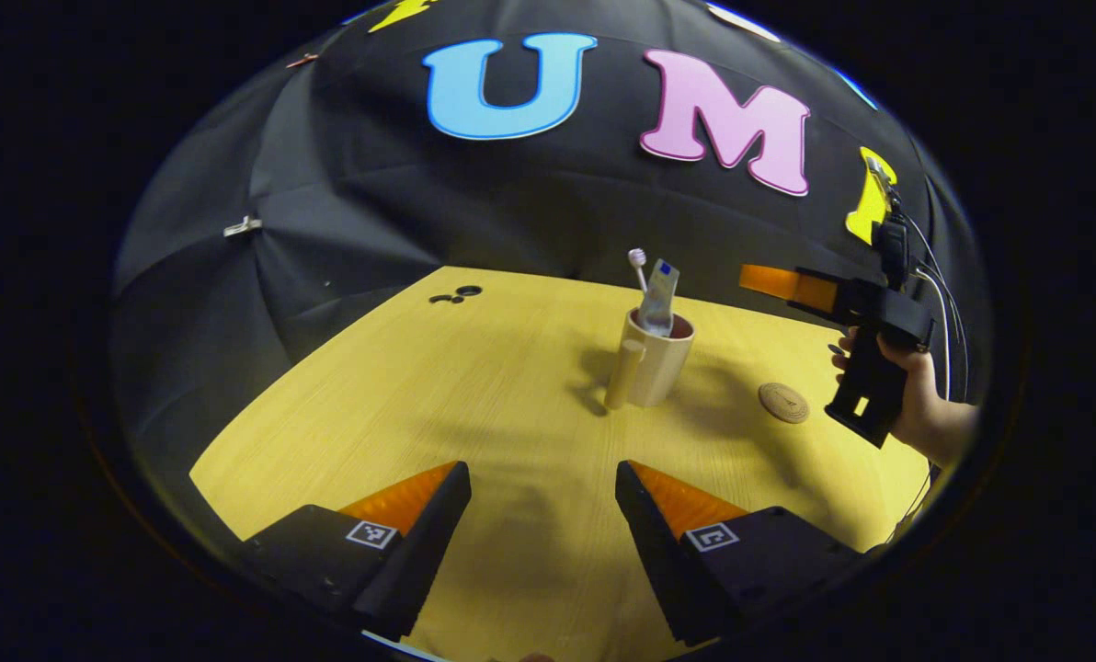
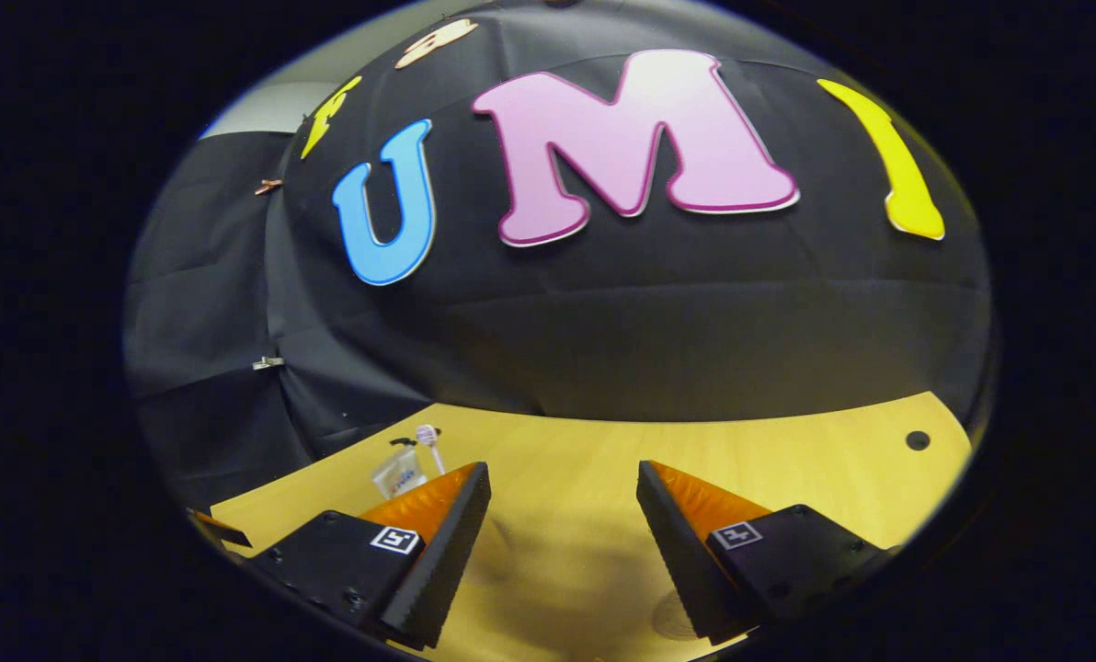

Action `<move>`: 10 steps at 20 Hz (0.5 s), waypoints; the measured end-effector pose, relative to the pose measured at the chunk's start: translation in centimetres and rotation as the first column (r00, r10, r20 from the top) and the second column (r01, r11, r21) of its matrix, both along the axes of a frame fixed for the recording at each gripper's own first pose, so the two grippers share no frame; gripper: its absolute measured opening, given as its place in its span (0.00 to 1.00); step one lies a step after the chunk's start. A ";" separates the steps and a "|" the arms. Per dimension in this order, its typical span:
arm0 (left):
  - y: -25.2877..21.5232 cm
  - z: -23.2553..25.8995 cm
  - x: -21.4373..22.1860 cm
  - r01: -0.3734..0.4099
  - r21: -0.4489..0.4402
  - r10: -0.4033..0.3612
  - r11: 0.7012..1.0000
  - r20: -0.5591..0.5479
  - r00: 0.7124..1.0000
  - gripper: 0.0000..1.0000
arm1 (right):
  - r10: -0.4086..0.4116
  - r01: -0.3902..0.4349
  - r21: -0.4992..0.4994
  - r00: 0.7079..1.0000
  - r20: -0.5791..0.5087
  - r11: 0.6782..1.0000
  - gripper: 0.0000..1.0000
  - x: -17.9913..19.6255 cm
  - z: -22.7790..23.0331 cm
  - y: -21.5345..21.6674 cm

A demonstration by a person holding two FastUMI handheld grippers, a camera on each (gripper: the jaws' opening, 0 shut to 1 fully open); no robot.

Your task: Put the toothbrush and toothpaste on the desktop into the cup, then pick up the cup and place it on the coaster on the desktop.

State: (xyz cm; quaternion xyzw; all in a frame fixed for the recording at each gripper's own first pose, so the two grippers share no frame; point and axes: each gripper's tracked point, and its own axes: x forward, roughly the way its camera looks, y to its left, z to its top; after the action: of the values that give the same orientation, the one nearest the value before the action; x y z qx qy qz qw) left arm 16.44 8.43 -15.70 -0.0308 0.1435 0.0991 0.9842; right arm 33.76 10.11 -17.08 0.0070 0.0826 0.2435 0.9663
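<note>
The left gripper [image 1: 542, 478] is held low with its two fingers spread wide apart and nothing between them. The right gripper [image 2: 563, 483] is spread wide too, with nothing in it. A hand [image 1: 916, 391] holds the right gripper up, off to the side.

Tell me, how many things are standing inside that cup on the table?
2: a toothbrush, head up, towards the far left of the cup, and a toothpaste tube leaning beside it on the right. Anything lower inside the cup would be hidden by its wall.
</note>
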 end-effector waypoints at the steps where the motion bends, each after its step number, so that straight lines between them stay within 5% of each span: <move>1: -0.6 0.4 0.7 0.041 -0.001 -0.041 0.999 -0.009 0.999 0.98 | -0.032 0.032 -0.008 0.999 0.001 0.999 0.98 -0.1 0.3 -1.9; 10: -2.9 0.5 7.1 0.229 -0.037 -0.232 0.973 -0.176 0.957 0.98 | -0.221 0.218 -0.082 0.975 -0.023 0.972 0.98 -3.7 0.3 -15.4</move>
State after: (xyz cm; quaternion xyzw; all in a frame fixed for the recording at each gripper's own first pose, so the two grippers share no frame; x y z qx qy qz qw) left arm 23.59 5.50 -15.21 -0.0131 0.2347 -0.0152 0.9718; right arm 30.02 -5.32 -16.75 -0.0184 0.1063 0.1316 0.9854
